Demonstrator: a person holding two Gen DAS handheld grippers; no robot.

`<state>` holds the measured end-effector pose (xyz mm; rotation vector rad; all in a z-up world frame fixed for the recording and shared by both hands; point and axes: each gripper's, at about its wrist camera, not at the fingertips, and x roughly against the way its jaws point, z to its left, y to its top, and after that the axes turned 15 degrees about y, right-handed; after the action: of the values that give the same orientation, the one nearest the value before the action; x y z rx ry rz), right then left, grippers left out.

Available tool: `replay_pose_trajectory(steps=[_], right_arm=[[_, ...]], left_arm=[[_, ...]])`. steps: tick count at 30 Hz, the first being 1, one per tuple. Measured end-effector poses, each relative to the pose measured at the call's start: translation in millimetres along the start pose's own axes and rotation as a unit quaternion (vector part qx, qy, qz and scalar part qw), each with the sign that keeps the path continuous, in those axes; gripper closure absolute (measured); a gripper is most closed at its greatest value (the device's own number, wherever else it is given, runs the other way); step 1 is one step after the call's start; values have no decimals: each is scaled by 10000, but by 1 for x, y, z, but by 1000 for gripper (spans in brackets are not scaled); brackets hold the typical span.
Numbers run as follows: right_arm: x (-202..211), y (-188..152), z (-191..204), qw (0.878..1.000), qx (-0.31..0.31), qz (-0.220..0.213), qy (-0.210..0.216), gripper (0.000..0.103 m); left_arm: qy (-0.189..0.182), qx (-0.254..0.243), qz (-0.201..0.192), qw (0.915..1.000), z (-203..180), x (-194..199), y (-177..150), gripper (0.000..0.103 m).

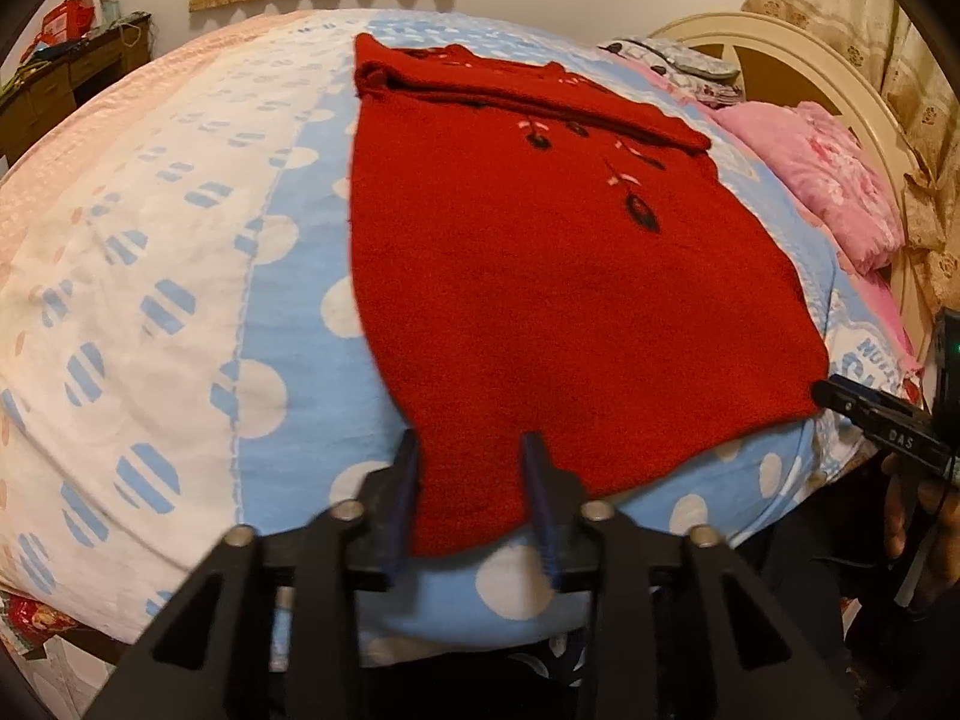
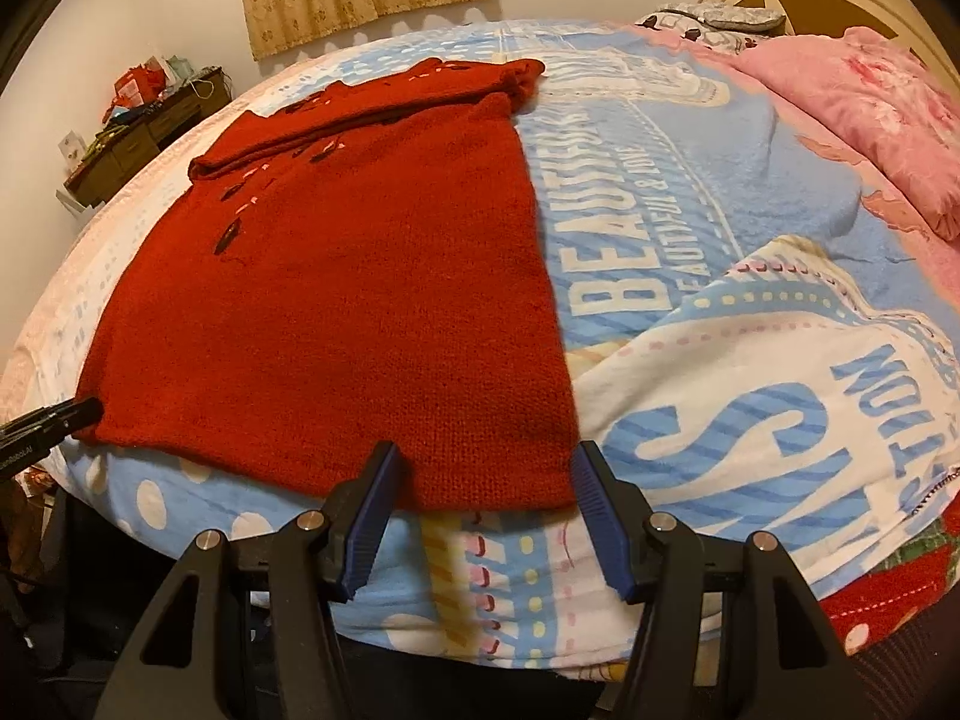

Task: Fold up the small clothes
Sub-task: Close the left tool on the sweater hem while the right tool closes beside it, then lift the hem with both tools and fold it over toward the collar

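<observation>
Spread over the bed [image 1: 282, 324], the sweater [image 1: 576, 300] offers its 6 o'clock hem corner to the half-open, unclamped left tongs [image 1: 471, 441], while at 6 o'clock the right view's equally parted tongs [image 2: 483, 456] should close together on that hem.

red sweater [image 1: 570, 276] – dark flowers, blue-white dotted blanket [image 1: 288, 312]
</observation>
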<state>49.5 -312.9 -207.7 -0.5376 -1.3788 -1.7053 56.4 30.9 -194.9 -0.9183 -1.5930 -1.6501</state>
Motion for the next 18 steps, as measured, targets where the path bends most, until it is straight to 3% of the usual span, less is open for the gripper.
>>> replay_pose_trajectory(steps=[2, 4, 5, 6, 8, 18], right_arm=[[-1, -1, -1, 10000, -32, 5, 2, 55], [1, -1, 0, 10000, 10, -19, -32, 82], [3, 0, 0, 9999, -4, -39, 111, 93], [5, 1, 0, 9995, -84, -40, 309, 93], [6, 1, 2, 9995, -33, -78, 317, 93], [1, 0, -7, 9981, -270, -33, 561, 93]], left_arm=[[60, -50, -25, 10000, -4, 2, -1, 53], [113, -122, -62, 9998, -7, 3, -2, 54], [143, -171, -81, 9997, -8, 4, -2, 60], [154, -171, -86, 9997, -7, 4, -1, 72], [148, -201, -82, 9997, -7, 3, 0, 83], [277, -259, -183, 9991, -6, 10, -1, 88]])
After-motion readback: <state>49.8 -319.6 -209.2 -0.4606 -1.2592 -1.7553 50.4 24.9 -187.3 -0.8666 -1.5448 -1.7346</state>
